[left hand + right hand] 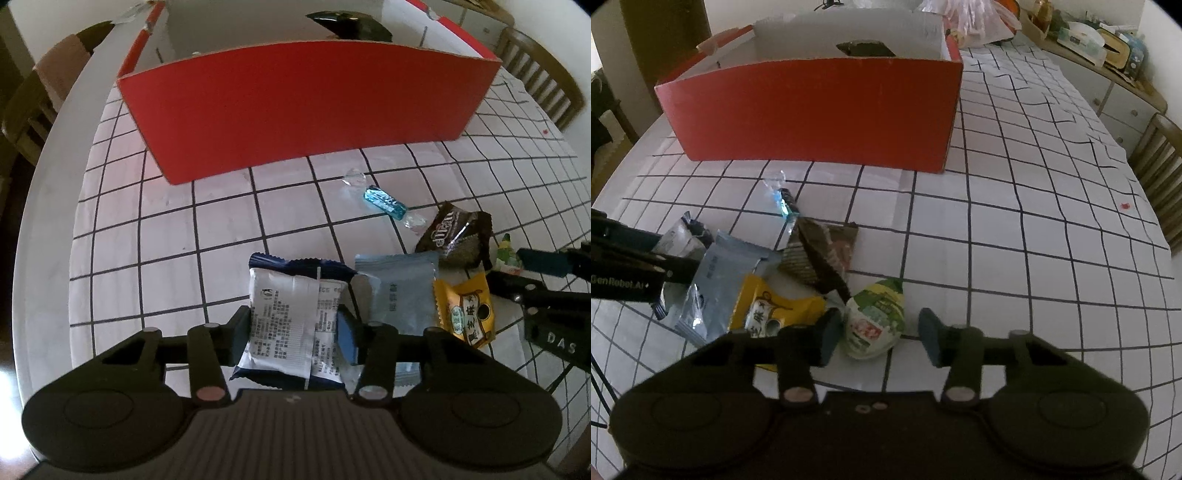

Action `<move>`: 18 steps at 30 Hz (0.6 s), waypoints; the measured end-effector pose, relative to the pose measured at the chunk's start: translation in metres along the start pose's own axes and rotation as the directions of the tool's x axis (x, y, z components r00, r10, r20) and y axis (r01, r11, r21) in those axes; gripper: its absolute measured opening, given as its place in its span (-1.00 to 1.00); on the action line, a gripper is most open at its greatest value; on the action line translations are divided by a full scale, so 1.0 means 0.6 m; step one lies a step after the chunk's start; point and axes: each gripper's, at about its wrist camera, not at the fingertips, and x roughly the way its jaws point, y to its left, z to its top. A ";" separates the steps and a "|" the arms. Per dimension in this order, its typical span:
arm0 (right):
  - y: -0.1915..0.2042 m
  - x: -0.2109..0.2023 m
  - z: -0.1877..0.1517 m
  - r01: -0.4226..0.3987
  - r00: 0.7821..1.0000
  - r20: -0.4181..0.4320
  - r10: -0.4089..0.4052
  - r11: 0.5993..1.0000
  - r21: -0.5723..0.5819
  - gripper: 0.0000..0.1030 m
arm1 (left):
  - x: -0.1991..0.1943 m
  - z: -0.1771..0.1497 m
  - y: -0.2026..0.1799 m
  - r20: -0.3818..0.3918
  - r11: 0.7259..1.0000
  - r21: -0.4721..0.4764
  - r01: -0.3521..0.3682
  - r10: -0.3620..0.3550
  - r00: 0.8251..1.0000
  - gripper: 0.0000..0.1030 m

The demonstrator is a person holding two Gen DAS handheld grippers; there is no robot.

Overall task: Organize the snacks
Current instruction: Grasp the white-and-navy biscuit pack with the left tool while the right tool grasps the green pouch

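Note:
My left gripper (295, 332) is shut on a white and dark blue snack packet (291, 325), pads on both its sides, low over the table. Beside it lie a pale blue packet (399, 295), a yellow packet (467, 314), a brown packet (458, 232) and a blue wrapped candy (384, 201). My right gripper (881, 338) is open around a green and white snack pouch (875, 321) that lies on the cloth; the left pad is close to it, the right pad apart. A red cardboard box (303, 107) stands beyond, also in the right wrist view (812, 110), with a dark packet (866, 48) inside.
The table has a white cloth with a black grid (1034, 221). Wooden chairs stand at the left (26, 110) and right (1160, 166). A sideboard with clutter (1100, 40) and plastic bags (975, 18) lie behind the box.

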 end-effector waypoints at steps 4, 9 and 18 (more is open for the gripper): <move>-0.008 -0.003 -0.001 -0.005 1.000 0.000 0.005 1.000 0.022 -0.38 | -0.006 -0.002 0.011 0.004 0.998 -0.059 -0.001 0.001 1.000 -0.09; -0.014 -0.013 -0.007 -0.012 1.000 0.008 0.011 0.998 0.054 -0.38 | -0.024 -0.005 0.028 0.025 0.993 -0.119 0.012 -0.009 1.000 -0.09; -0.021 -0.060 -0.001 -0.050 0.997 0.066 0.045 0.996 0.075 -0.38 | -0.079 -0.014 0.036 0.090 0.984 -0.179 0.025 -0.009 0.996 -0.09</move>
